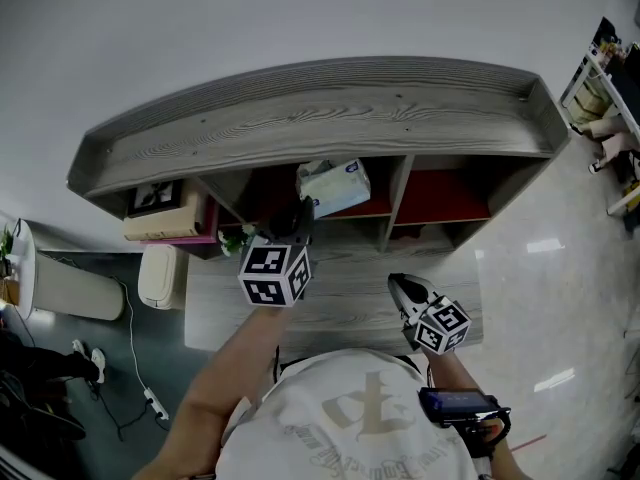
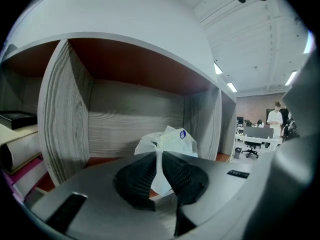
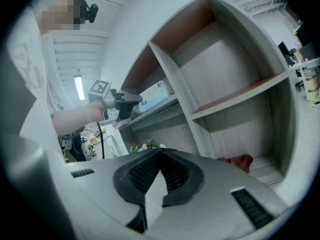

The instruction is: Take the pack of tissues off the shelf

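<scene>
The pack of tissues (image 1: 335,186), white plastic with a small blue mark, lies in the middle compartment of the grey wooden shelf (image 1: 330,118). My left gripper (image 1: 300,218) reaches into that compartment from the front. In the left gripper view the left gripper (image 2: 159,154) is shut on a thin flap of the pack of tissues (image 2: 172,141), whose body bulges just beyond the tips. My right gripper (image 1: 405,290) hangs lower, in front of the shelf, and holds nothing. In the right gripper view the right gripper (image 3: 160,153) is shut, and the pack of tissues (image 3: 152,95) shows up left.
Books and a framed picture (image 1: 165,218) fill the left compartment. A white bin (image 1: 160,273) stands on the floor at the left. A red cloth (image 3: 237,163) lies in a lower right compartment. A person (image 2: 275,116) and office chairs are far off at the right.
</scene>
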Demonstrator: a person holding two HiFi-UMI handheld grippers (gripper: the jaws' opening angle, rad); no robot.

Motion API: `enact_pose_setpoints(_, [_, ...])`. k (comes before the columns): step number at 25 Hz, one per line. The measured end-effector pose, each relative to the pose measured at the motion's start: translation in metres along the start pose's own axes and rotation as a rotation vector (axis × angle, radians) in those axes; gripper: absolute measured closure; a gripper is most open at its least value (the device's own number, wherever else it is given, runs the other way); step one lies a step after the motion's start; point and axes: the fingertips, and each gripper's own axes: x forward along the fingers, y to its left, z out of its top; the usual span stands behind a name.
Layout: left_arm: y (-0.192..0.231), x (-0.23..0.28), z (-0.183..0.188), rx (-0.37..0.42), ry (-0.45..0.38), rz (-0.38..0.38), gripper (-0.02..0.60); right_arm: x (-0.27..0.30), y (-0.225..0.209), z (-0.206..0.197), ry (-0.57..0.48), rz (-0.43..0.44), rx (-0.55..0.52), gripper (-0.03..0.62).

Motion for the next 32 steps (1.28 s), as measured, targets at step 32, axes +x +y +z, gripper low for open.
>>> enact_pose_setpoints(32, [0.006, -0.058, 0.008, -0.099, -0.153, -0.05, 0.558, 0.019, 0.021, -0.008, 0.052, 0.087, -0.02, 0.589])
